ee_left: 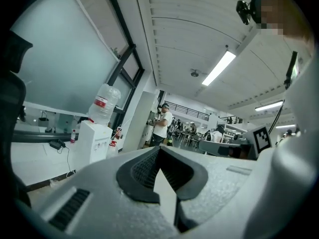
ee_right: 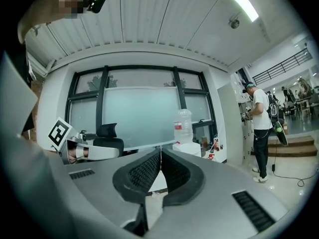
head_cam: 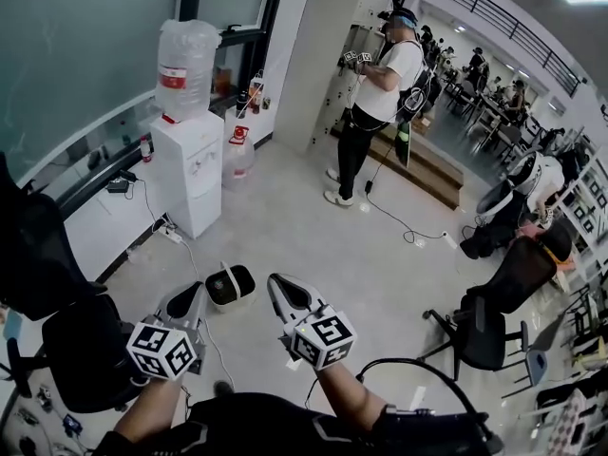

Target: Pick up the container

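Observation:
A small black container with a pale rim [head_cam: 230, 286] sits on the grey floor, seen only in the head view. My left gripper [head_cam: 194, 293] is held in the air just left of it, with its jaws pressed together and nothing between them. My right gripper [head_cam: 278, 284] hovers just right of the container, also shut and empty. The left gripper view looks over its closed jaws [ee_left: 159, 149] toward the room, and the right gripper view does the same over its own [ee_right: 161, 150]. Neither gripper view shows the container.
A white water dispenser [head_cam: 191, 169] with a large bottle [head_cam: 185, 63] stands by the left wall, and a spare bottle [head_cam: 237, 154] is beside it. A person [head_cam: 378, 98] stands further back. Black office chairs [head_cam: 46, 259] [head_cam: 486, 332] flank me, and cables trail over the floor.

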A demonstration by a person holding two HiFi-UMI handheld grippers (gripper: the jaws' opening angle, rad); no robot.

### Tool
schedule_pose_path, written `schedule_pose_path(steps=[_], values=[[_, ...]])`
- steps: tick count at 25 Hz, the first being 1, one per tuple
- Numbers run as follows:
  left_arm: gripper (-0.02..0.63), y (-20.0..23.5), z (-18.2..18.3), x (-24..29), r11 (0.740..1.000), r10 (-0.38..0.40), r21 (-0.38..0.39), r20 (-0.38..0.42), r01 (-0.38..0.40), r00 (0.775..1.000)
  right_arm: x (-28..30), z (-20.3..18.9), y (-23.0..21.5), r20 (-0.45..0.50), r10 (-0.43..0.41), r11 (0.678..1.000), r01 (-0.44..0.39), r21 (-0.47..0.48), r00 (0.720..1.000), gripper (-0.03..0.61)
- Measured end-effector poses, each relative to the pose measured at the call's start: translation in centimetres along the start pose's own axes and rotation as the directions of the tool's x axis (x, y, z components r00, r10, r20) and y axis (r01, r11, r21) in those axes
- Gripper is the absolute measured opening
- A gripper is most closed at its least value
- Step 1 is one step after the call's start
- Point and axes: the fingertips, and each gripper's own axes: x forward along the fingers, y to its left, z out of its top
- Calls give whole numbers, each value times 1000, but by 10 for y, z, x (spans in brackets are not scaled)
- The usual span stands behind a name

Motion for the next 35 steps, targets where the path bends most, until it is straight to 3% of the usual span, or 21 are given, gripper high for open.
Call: schedule_pose_path(steps=[9, 17, 35], values=[[8, 44, 15, -8, 998, -57, -36, 11, 58, 998, 43, 2, 28, -32, -10, 999, 8, -52, 999, 11], [8, 67, 20, 2, 998, -49, -33, 20, 50, 999, 70, 4, 23, -32, -14, 999, 12, -52, 999, 11], [8, 90, 24, 108, 999, 40, 10, -26, -40, 999, 128, 6, -81, -23, 11, 999, -11, -36, 1000, 11]])
